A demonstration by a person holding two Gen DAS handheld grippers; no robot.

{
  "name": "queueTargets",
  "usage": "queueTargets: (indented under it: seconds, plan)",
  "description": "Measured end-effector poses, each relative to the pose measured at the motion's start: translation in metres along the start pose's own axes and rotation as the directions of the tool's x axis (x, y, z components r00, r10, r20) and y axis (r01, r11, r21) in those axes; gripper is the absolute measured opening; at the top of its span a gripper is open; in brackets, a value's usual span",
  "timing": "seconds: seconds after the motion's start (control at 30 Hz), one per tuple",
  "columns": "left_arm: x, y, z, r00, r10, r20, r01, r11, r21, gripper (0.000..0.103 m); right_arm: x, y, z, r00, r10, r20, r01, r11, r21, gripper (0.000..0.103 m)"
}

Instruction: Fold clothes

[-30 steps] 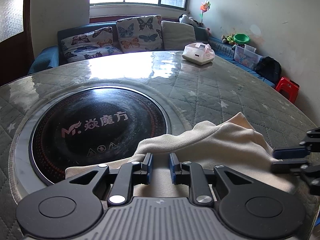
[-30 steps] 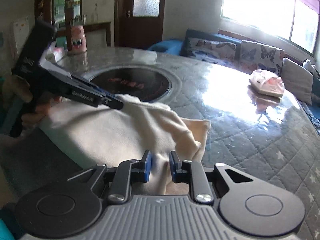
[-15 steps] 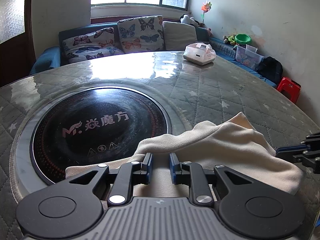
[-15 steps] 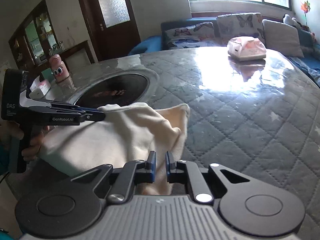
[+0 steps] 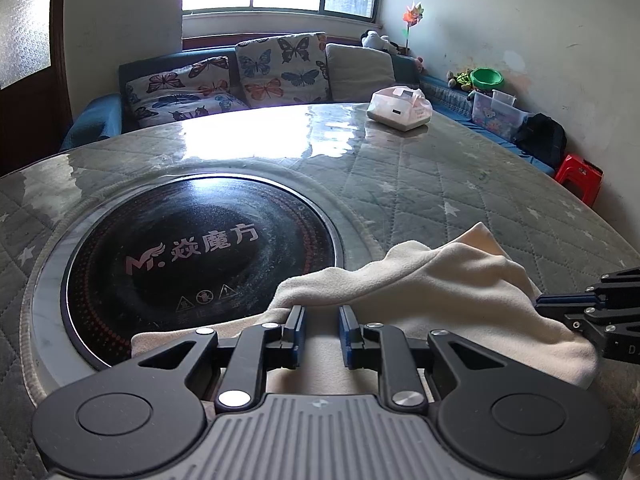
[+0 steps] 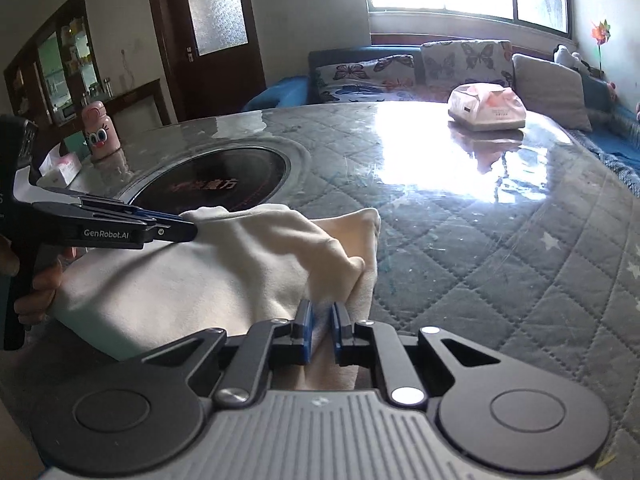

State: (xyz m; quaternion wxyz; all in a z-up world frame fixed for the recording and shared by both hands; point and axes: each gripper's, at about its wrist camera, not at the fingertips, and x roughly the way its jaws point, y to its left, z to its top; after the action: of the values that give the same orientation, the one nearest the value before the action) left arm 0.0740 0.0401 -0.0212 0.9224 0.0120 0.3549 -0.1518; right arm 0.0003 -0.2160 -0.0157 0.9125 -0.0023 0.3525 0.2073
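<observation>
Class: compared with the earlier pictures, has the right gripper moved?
Yes. In the left wrist view the right gripper has sunk lower against the cream garment. Its jaws have just been closing on that cloth.

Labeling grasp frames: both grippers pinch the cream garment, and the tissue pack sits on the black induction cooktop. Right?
Not quite. The tissue pack sits on the quilted table cover at the far side, well away from the black induction cooktop; the left wrist view shows this. The rest holds: the left gripper and right gripper both pinch the cream garment.
</observation>
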Motion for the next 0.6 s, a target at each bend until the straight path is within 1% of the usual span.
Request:
queueTargets:
  seconds: [0.07, 0.13, 0.23, 0.27, 0.33, 0.43, 0.53, 0.6]
  plan:
    - [0.000, 0.000, 0.000, 1.000, -0.001, 0.000, 0.001, 1.000, -0.002, 0.021, 0.000, 0.002, -0.001, 1.000, -0.004, 0.009, 0.004, 1.000, -0.019, 0.004]
    - [0.000, 0.000, 0.000, 1.000, -0.002, 0.000, 0.002, 1.000, -0.005, 0.021, -0.004, 0.008, -0.001, 0.999, -0.031, 0.028, 0.033, 0.997, -0.064, 0.003]
    - [0.000, 0.000, 0.000, 1.000, -0.002, 0.000, 0.002, 1.000, -0.004, 0.021, -0.011, 0.016, -0.001, 0.993, -0.099, 0.070, 0.108, 0.984, -0.143, 0.003]
    - [0.000, 0.000, 0.000, 1.000, -0.003, 0.001, 0.003, 1.000, -0.003, 0.021, -0.011, 0.018, -0.001, 0.990, -0.120, 0.076, 0.132, 0.978, -0.162, 0.000]
    - [0.000, 0.001, 0.000, 1.000, -0.003, 0.002, 0.003, 1.000, -0.002, 0.021, -0.007, 0.017, -0.004, 0.985, -0.157, 0.069, 0.167, 0.970, -0.176, 0.000]
    - [0.000, 0.001, 0.000, 1.000, -0.004, 0.001, 0.004, 1.000, -0.004, 0.021, -0.002, 0.011, -0.007, 0.986, -0.155, 0.055, 0.162, 0.974, -0.156, 0.000]
    - [0.000, 0.001, 0.000, 1.000, -0.009, 0.001, 0.009, 1.000, -0.003, 0.023, -0.012, 0.011, 0.001, 0.990, -0.117, 0.075, 0.125, 0.985, -0.119, 0.000]
    - [-0.004, 0.000, 0.000, 1.000, -0.015, 0.007, 0.015, 1.000, -0.004, 0.035, -0.018, 0.016, 0.007, 0.992, -0.084, 0.095, 0.096, 0.987, -0.127, 0.002]
